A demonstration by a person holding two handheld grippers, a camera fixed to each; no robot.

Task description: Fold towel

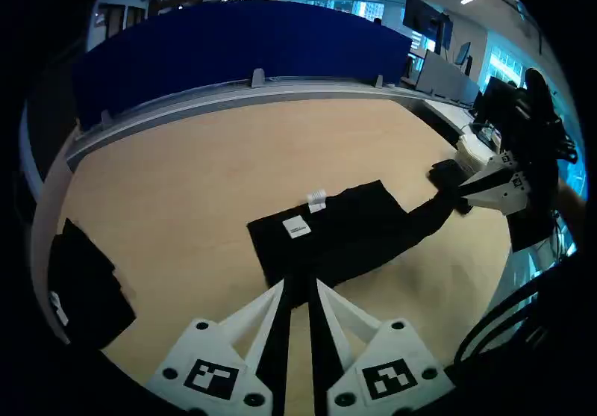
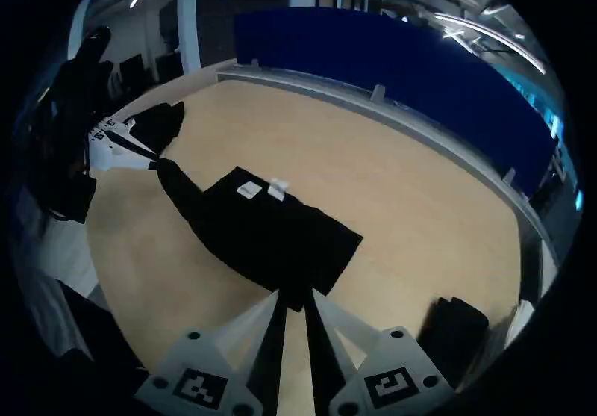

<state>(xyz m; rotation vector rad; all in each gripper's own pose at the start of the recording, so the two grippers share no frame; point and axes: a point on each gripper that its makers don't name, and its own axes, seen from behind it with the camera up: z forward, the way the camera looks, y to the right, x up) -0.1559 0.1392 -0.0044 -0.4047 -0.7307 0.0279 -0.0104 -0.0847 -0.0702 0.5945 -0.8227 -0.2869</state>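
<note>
A black towel (image 1: 351, 229) with two white tags (image 1: 297, 227) lies stretched on the light wooden table (image 1: 209, 169). In the left gripper view my left gripper (image 1: 300, 296) is shut on the towel's near edge, which rises between its fingers. Farther right, my right gripper (image 1: 457, 203) pinches the towel's drawn-out far end, held by a hand in a dark sleeve. The right gripper view has the same towel (image 2: 261, 229) running from my right gripper (image 2: 295, 300), shut on its near corner, to the left gripper (image 2: 154, 164) holding the narrow end.
Another dark cloth pile (image 1: 86, 289) sits at the table's left edge, seen also as a pile (image 2: 455, 330) at lower right. A further black cloth (image 2: 160, 125) lies behind the left gripper. A blue divider (image 1: 239, 42) runs along the table's far side.
</note>
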